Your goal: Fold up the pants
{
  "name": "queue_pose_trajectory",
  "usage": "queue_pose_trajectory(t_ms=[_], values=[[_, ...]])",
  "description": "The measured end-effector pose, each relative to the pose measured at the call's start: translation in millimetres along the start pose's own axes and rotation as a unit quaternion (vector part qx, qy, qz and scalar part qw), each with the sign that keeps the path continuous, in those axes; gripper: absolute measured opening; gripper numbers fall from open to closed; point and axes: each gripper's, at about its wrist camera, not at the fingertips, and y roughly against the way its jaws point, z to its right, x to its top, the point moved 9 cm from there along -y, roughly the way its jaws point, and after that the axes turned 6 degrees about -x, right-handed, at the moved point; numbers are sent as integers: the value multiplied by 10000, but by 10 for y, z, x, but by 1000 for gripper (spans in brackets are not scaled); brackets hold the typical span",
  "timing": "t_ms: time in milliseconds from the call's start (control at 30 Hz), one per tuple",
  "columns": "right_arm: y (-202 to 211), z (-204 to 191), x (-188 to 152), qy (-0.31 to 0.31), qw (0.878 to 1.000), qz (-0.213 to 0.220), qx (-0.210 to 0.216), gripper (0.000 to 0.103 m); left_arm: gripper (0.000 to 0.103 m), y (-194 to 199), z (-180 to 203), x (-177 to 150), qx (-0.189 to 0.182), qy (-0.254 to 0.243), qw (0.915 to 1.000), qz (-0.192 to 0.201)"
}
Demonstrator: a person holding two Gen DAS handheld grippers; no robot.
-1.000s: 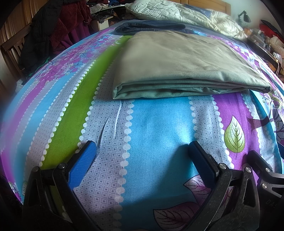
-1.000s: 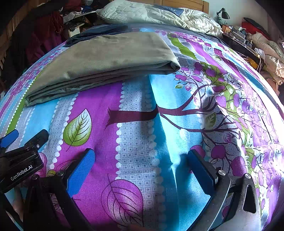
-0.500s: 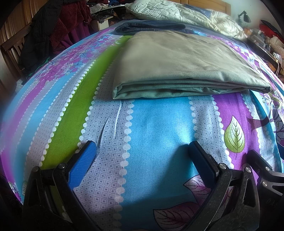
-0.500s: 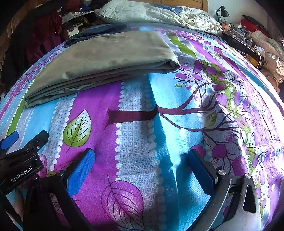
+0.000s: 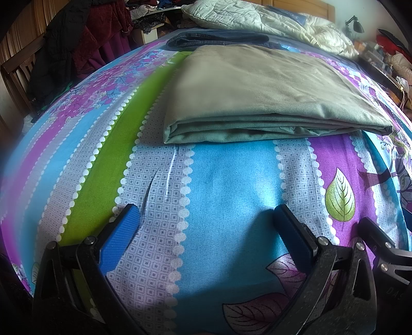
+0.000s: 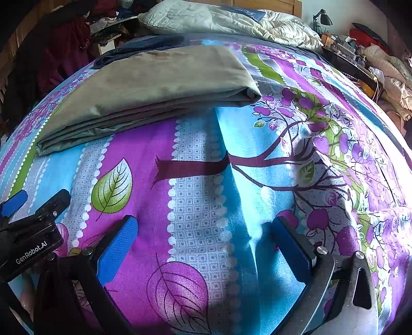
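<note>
Hovering low over the bed (image 5: 226, 180), both grippers empty. Left gripper (image 5: 206, 219) spread wide, blue pads apart, nothing between them. Right gripper (image 6: 203, 226) likewise wide, over the purple-and-blue sheet.

Pants (image 5: 262, 87), olive, lie ahead at 12 o'clock in the left view; at 10 to 11 o'clock in the right view (image 6: 154, 85). Already stacked in a flat rectangle, several layers showing along the near edge. Well apart from both grippers. Jeans (image 5: 219, 38) lie just beyond them, quilt (image 5: 270, 20) at the far end of the bed.

Handling, by judgement: woven cloth, soft, light, limp; no stiffness to carry a fold on its own, so it will sag between two holds. Layers may slide on each other if only the top one is pinched. Best holds look like the two near corners, at 10 and 2 o'clock from the left gripper, biting through all layers at once. Sheet beneath is loose; a low pinch could catch it too.

Fold looks close to finished.
</note>
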Motion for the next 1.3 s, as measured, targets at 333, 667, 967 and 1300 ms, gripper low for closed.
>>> queue_pose_trajectory(t_ms=[333,667,967,1300], values=[[-14,-25,5,9,10000,-45,-35,103,103,0,0,0,-2,1,10000,0],[-55,-15,52,-69,9999,-157,-4,103,103,0,3,-3,-3,6,10000,0],[-53,-16,36,-50,9999,-118,-53,103,103,-14,11,-3,-29,27,10000,-4],[-49,-31,28,-33,9999,-119,-99,103,103,-8,-6,2,-31,30,10000,-4]])
